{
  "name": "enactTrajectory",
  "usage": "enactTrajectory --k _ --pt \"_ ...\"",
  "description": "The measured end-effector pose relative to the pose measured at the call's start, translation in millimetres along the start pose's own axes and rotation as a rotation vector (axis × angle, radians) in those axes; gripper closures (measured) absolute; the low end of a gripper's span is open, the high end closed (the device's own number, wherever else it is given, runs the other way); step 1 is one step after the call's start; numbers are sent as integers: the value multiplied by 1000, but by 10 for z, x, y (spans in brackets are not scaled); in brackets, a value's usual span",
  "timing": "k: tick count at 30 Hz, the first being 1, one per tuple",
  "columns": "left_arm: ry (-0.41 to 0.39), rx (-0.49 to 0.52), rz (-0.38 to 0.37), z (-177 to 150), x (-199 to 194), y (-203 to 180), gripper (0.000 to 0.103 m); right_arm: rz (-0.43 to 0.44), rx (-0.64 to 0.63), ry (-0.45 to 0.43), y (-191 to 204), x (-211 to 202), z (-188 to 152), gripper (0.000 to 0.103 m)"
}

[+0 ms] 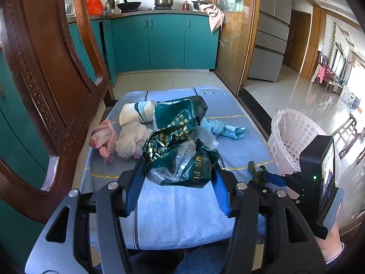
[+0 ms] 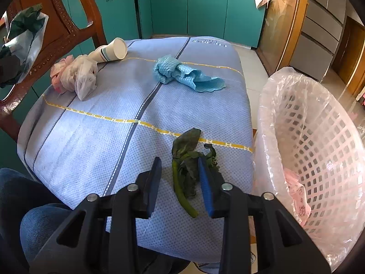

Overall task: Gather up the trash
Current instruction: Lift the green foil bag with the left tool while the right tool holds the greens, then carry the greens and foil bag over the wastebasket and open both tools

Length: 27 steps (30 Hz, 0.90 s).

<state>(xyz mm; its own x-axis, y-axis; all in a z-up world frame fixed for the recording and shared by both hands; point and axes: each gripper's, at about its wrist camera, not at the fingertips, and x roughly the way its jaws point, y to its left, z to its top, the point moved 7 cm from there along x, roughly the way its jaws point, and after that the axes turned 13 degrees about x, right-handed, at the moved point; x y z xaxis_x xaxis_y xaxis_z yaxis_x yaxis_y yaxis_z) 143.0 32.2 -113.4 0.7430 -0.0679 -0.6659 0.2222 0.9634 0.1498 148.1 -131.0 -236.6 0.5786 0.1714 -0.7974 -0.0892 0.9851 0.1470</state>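
My left gripper (image 1: 178, 171) is shut on a crumpled dark green plastic bag (image 1: 178, 141) with clear plastic in it, held above the blue cloth-covered table (image 1: 182, 212); the bag also shows at the far left of the right wrist view (image 2: 20, 38). My right gripper (image 2: 180, 166) is open, its fingers either side of a wilted green vegetable stalk (image 2: 184, 171) lying on the cloth (image 2: 91, 137). A paper cup (image 2: 111, 51), a white plastic bag with pink wrapper (image 2: 77, 76) and a blue rag (image 2: 184, 74) lie further back.
A pink lattice trash basket (image 2: 319, 150) lined with clear plastic stands right of the table, a pink wrapper inside it. A carved wooden chair (image 1: 45, 80) stands at the left. Teal kitchen cabinets (image 1: 164, 41) are behind.
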Motion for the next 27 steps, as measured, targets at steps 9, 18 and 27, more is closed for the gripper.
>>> enactTrajectory --k 9,18,27 --pt "2 -6 8 -9 25 15 47 79 35 -41 29 -203 73 91" --pt "-8 -9 15 -1 -21 2 47 126 23 -164 146 -735 334 91" --pt "-51 -5 9 89 -146 -51 47 137 53 -290 -8 -1278 597 91"
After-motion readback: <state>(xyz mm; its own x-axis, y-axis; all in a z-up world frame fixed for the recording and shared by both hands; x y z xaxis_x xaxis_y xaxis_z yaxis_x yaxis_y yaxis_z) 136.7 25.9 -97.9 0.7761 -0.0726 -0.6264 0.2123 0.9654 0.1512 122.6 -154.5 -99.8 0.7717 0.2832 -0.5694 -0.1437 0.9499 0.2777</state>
